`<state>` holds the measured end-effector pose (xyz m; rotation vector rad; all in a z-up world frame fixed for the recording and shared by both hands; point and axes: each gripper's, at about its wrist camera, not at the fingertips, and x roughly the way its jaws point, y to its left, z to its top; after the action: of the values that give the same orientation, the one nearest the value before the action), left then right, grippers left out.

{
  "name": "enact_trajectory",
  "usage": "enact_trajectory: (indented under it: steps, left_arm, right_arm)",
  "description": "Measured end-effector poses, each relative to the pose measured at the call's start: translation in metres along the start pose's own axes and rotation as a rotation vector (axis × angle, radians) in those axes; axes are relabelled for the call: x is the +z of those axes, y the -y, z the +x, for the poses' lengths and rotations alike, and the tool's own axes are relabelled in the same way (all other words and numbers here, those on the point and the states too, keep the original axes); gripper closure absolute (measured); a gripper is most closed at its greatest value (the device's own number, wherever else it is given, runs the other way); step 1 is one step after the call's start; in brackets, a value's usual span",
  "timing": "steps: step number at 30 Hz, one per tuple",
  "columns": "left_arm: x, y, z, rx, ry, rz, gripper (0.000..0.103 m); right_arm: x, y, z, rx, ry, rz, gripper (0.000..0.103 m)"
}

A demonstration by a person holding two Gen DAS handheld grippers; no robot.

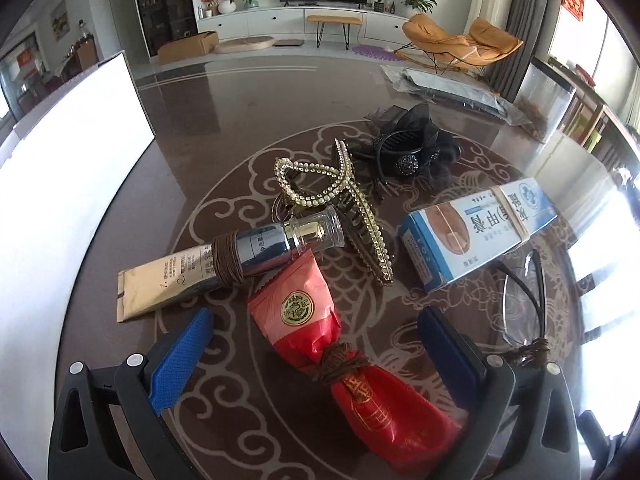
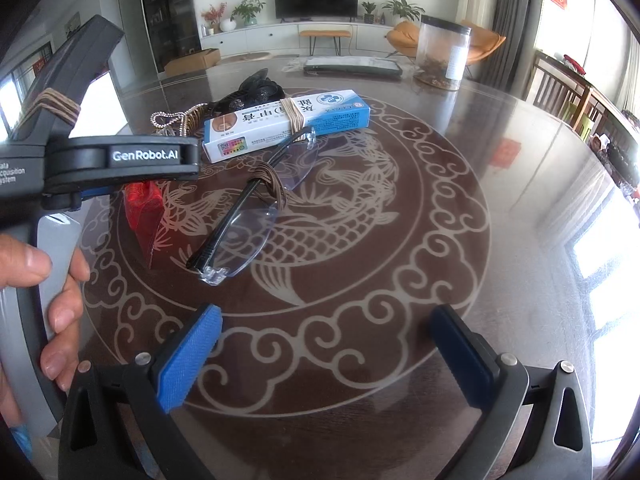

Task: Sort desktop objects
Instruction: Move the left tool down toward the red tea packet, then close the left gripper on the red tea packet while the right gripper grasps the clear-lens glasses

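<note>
Your left gripper (image 1: 312,344) was spread apart, straddling the red packet (image 1: 320,328) without touching it. Your right gripper (image 2: 324,344) was also spread apart over bare surface (image 2: 460,184), nearer you than the glasses (image 2: 256,208), right of that packet.

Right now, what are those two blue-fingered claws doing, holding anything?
Left gripper: open, holding nothing, straddling the red wrapped packet.
Right gripper: open, empty, above the glass-topped patterned table.

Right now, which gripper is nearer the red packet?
Left. The left gripper is open around the red packet; the right gripper hangs off to its right, apart.
</note>
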<state>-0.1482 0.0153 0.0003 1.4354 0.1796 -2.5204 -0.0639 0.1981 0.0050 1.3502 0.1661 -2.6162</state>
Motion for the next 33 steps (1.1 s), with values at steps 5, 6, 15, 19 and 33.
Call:
enact_trajectory:
  steps: [5, 6, 15, 19, 33]
  left_arm:
    - [-0.005, -0.007, -0.014, -0.036, 0.083, 0.047, 0.068]
    - [-0.007, -0.011, -0.016, -0.048, 0.076, 0.054, 0.07]
    - [-0.082, -0.06, -0.06, -0.099, 0.087, 0.175, 0.076]
    - [-0.105, -0.071, -0.072, -0.112, 0.134, 0.218, 0.075]
    - [-0.106, -0.079, -0.076, -0.143, 0.14, 0.209, 0.075]
  right_arm:
    - [0.0, 0.0, 0.0, 0.0, 0.0, 0.0, 0.0]
    - [0.0, 0.0, 0.0, 0.0, 0.0, 0.0, 0.0]
    - [0.0, 0.0, 0.0, 0.0, 0.0, 0.0, 0.0]
    - [0.0, 0.0, 0.0, 0.0, 0.0, 0.0, 0.0]
    - [-0.002, 0.008, -0.023, 0.112, 0.037, 0.109, 0.0]
